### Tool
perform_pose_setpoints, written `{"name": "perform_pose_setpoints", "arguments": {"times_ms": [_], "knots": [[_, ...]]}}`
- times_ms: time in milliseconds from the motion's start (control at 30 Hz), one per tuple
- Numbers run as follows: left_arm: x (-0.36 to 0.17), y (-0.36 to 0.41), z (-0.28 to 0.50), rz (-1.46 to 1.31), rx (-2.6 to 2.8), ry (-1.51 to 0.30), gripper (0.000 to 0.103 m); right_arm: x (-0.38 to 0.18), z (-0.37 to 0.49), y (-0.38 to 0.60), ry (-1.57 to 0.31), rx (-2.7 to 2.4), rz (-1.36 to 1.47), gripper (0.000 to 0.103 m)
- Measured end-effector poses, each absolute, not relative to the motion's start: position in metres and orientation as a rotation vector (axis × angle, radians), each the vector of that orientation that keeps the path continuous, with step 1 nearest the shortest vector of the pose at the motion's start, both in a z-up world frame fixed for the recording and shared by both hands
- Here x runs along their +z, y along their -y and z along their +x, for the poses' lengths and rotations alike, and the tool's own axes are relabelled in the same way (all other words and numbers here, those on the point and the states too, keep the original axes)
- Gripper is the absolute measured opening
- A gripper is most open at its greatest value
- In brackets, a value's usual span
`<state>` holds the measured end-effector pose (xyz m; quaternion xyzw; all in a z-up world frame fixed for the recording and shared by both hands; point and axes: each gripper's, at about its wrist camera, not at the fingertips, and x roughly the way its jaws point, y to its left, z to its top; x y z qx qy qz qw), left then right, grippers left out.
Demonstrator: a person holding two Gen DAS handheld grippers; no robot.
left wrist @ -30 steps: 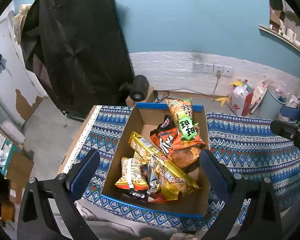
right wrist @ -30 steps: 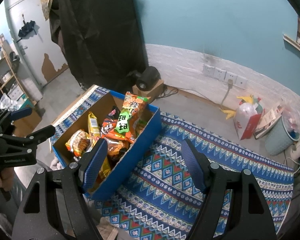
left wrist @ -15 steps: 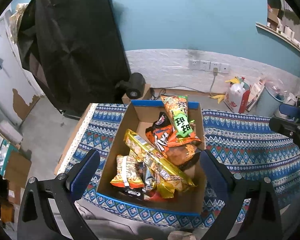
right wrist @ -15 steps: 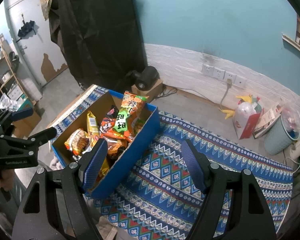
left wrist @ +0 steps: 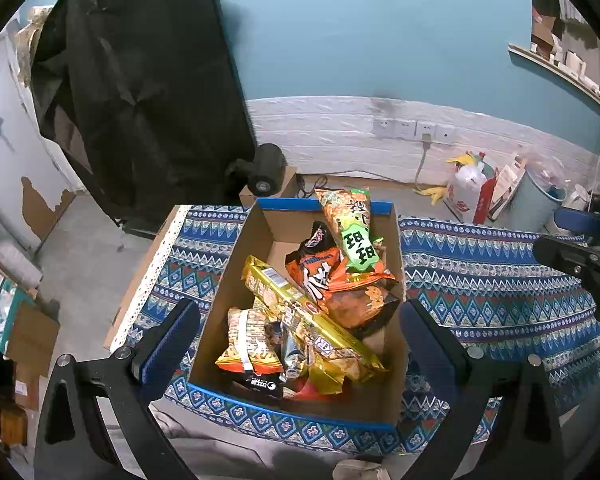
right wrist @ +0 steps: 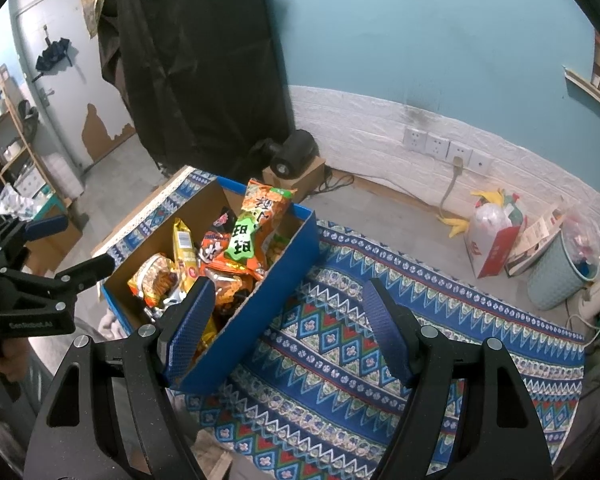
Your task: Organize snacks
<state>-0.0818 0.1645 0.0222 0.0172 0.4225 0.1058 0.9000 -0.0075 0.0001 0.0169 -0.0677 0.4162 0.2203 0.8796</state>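
Both grippers, left gripper point(left wrist: 296, 344) and right gripper point(right wrist: 288, 328), hover with fingers spread, empty, above light, crinkly, slippery snack bags point(left wrist: 320, 300) in a cardboard box point(left wrist: 392, 240); pinching a sealed edge looks safest.

An open cardboard box point(left wrist: 256, 240) with blue outer walls sits on a patterned blue cloth, holding a loose heap of snack packets; a tall orange packet with a green label point(left wrist: 350, 224) leans upright against the far wall, its top above the rim; an orange-and-black bag point(left wrist: 320, 270) lies just below it; a long gold packet point(left wrist: 308, 312) lies diagonally across the pile; a small orange-yellow bag point(left wrist: 246, 344) rests near the front left corner; a dark packet point(left wrist: 262, 383) lies at the front wall.
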Motion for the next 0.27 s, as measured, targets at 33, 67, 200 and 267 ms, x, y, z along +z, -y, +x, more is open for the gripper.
{"name": "perform_pose_setpoints", "arguments": {"times_ms": [33,67,200,267], "knots": [[0.0223,-0.1636,-0.0819,0.037,0.218,-0.873,0.101,0.0168,-0.008,0.0,-0.868,0.459,-0.141,0.075],[0.0226,-0.1631,-0.0821,0.038,0.217,-0.871,0.101,0.0167,-0.0083,0.0004,-0.868,0.459,-0.141,0.075],[0.0234,-0.1621,-0.0839,0.034,0.209,-0.863,0.101,0.0169,-0.0086,0.0005,-0.867,0.459,-0.143,0.075],[0.0234,-0.1625,-0.0839,0.03,0.208,-0.863,0.101,0.0167,-0.0088,0.0003,-0.868,0.458,-0.143,0.075]]}}
